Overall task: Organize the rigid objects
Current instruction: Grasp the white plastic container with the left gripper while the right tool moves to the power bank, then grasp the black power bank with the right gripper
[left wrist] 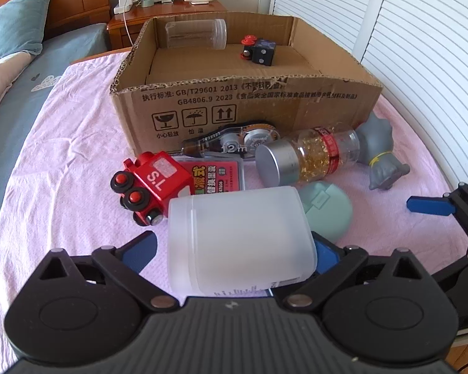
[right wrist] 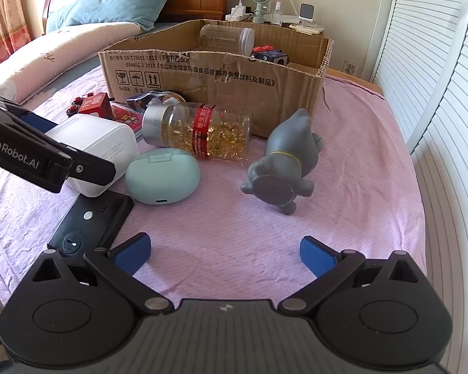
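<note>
A frosted white jar (left wrist: 240, 237) lies on its side on the pink cloth between the pads of my left gripper (left wrist: 235, 249). The left pad stands just clear of it, so the jaws are open. Around the jar lie a red toy train (left wrist: 149, 184), a red card pack (left wrist: 215, 174), a correction tape (left wrist: 234, 140), a capsule bottle (right wrist: 202, 131), a mint case (right wrist: 162, 176) and a grey figurine (right wrist: 284, 168). My right gripper (right wrist: 224, 251) hangs open over bare cloth in front of the figurine, holding nothing.
The open cardboard box (right wrist: 218, 93) stands behind the pile and holds a clear jar (left wrist: 196, 34) and a blue toy carriage (left wrist: 260, 51). A black flat device (right wrist: 90, 218) lies by the mint case. A louvred door runs along the right, pillows and a nightstand sit behind.
</note>
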